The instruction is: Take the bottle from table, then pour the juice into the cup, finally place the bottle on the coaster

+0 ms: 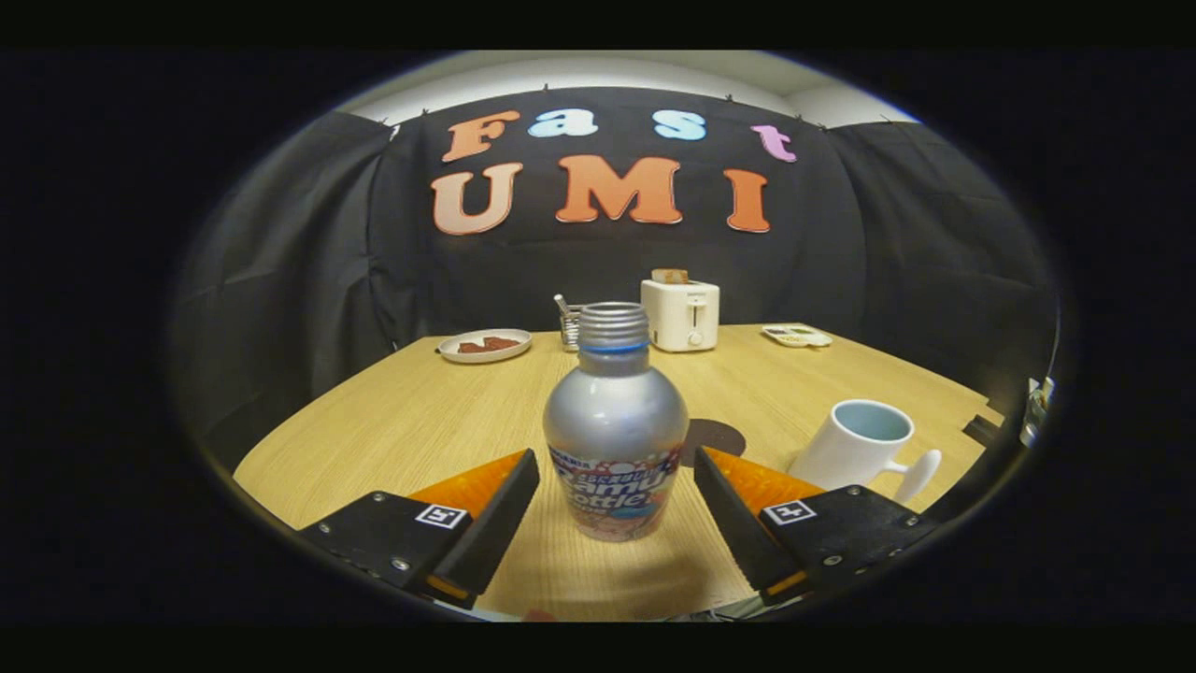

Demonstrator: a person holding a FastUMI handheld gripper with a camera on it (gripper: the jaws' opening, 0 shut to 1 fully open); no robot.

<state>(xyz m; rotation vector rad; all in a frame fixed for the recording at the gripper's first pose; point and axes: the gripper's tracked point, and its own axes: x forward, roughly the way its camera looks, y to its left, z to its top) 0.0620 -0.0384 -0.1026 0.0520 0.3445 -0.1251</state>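
Booth with black cloth walls; light wood-grain table [392, 421] fills the floor of the view. Landmark for all positions below: the bottle.

Bottle [616, 437]: silver metal, printed label on lower body, threaded neck with no cap on, standing upright on the table.

Gripper [617, 514]: fingers spread wide, one on each side of the bottle's lower body. A gap of table shows between each finger and the bottle; neither finger touches it. Nothing held.

Toaster [681, 314]: white, well beyond the bottle and slightly right, near the table's far edge, a slice showing in its slot.

Cup [857, 442]: white mug, pale inside, to the right of the bottle, handle turned toward the camera side. Contents cannot be made out.

Plate [485, 345]: beyond the bottle to the left, some brown food on it.

Coaster [715, 436]: dark round disc flat on the table, just behind the bottle on its right, partly hidden by it.

Small tray [796, 335]: far right beyond the bottle.

Small metal holder [569, 327]: directly behind the bottle's neck, beside the toaster.
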